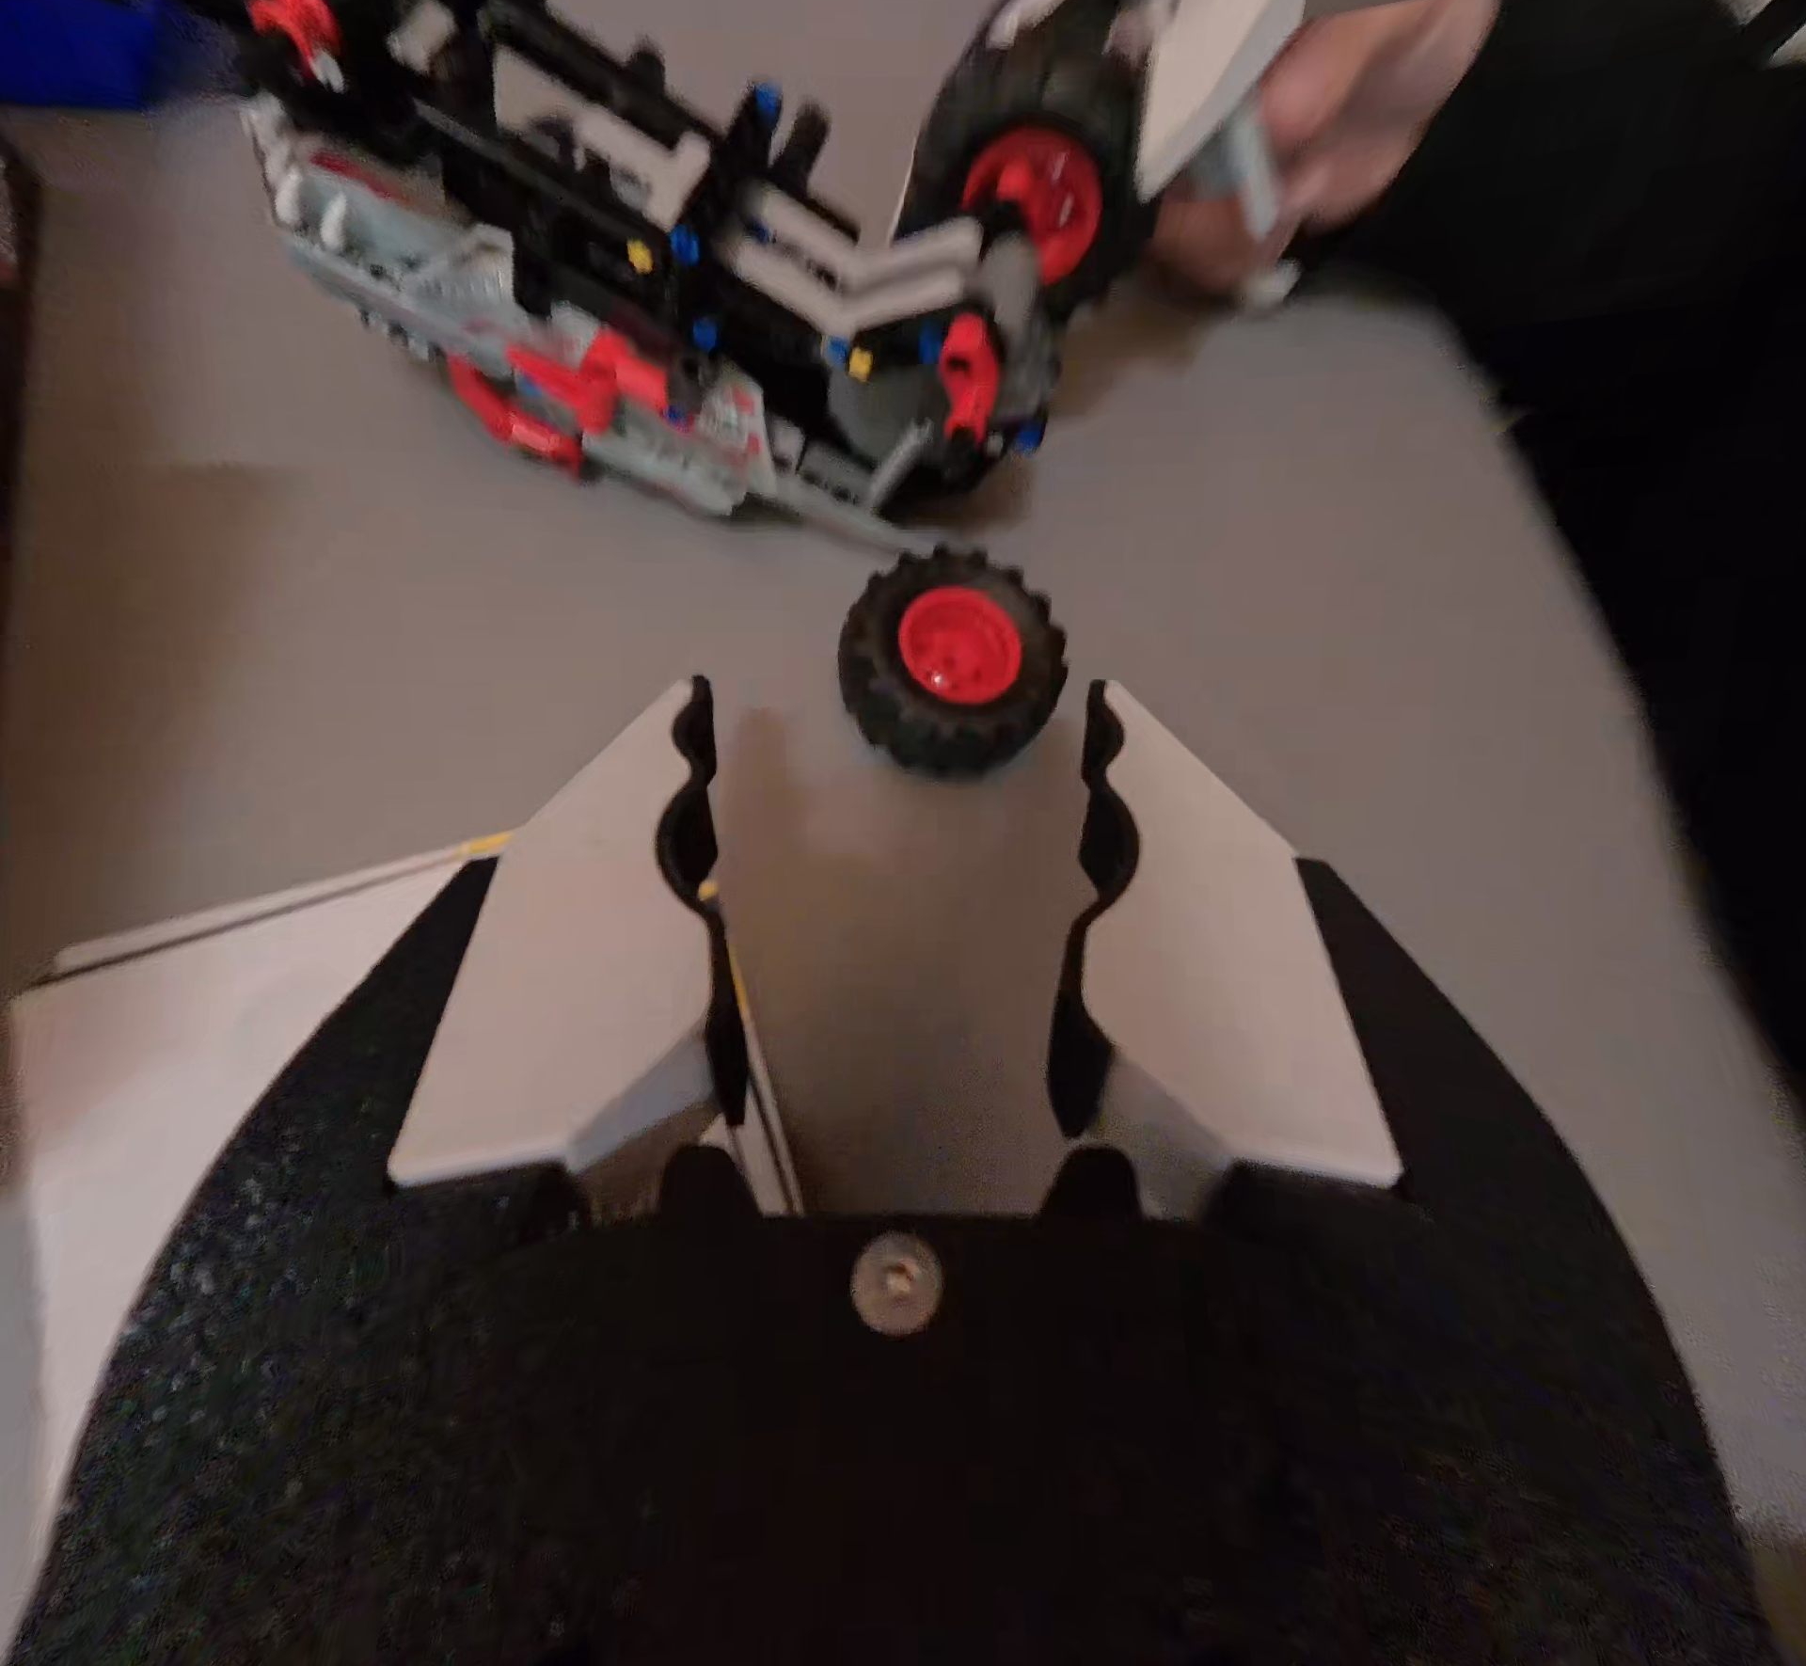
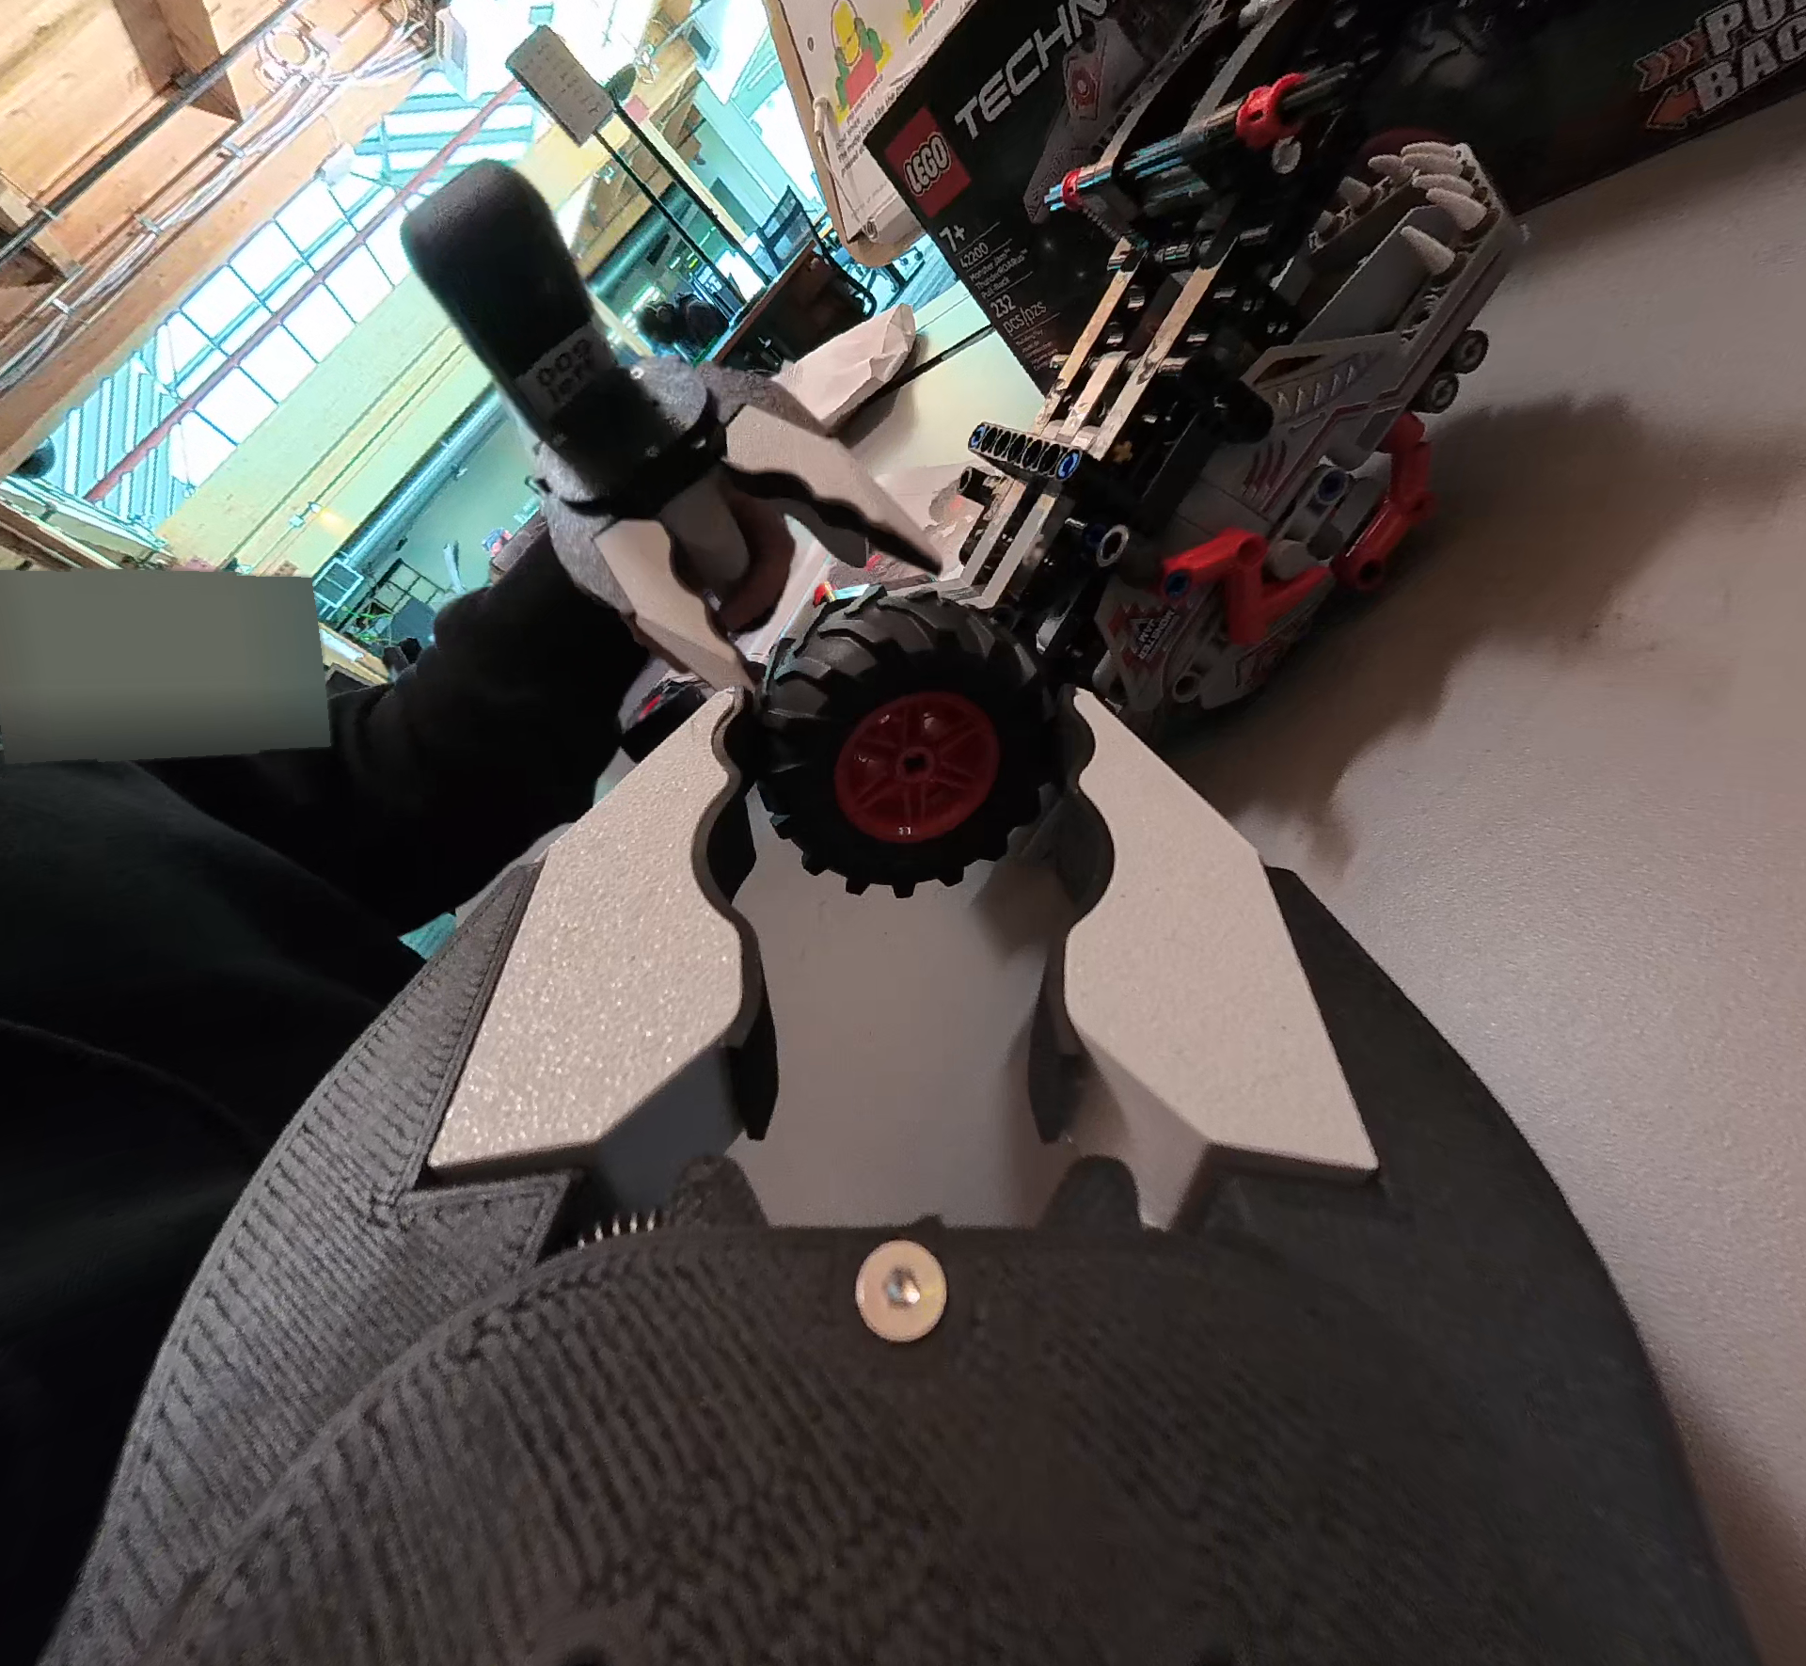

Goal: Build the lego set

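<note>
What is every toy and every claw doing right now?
Left gripper: open, empty, pointed at the small wheel.
Small wheel: loose on the table, red hub up, just beyond the fingertips.
Right gripper: shut on the big wheel.
Big wheel: held against the end of the truck.
Truck: half built, resting on the table.
Box: standing behind the truck.

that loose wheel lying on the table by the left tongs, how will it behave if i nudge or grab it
The loose wheel lies on its side, red hub up, so a nudge would probably slide it, not roll it. Tipped onto its knobby tread, it would likely roll. The tyre looks rubbery, so the open left tongs should grip it without slipping.
</note>
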`<action>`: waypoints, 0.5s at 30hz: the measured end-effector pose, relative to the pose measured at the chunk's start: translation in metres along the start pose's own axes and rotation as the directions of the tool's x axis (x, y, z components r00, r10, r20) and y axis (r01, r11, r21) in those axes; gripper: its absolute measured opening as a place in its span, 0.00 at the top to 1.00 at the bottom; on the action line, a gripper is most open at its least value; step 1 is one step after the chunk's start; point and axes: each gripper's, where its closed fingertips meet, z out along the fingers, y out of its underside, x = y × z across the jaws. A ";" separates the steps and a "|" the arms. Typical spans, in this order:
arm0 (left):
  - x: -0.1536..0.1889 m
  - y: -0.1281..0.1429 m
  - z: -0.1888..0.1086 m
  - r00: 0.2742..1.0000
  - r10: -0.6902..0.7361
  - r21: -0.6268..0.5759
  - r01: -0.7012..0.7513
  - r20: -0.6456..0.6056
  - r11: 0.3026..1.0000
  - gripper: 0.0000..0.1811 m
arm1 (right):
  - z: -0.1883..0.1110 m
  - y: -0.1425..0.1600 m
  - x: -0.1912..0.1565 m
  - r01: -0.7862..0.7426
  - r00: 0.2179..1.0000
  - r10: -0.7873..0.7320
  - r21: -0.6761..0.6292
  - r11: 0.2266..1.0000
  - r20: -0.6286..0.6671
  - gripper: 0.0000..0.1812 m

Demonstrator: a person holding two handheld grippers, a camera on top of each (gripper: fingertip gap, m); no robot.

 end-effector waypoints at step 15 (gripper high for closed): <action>-0.004 0.028 -0.007 0.939 0.282 -0.401 -0.186 0.197 0.897 0.69 | 0.000 0.000 0.001 0.002 1.000 -0.002 0.001 1.000 -0.002 0.67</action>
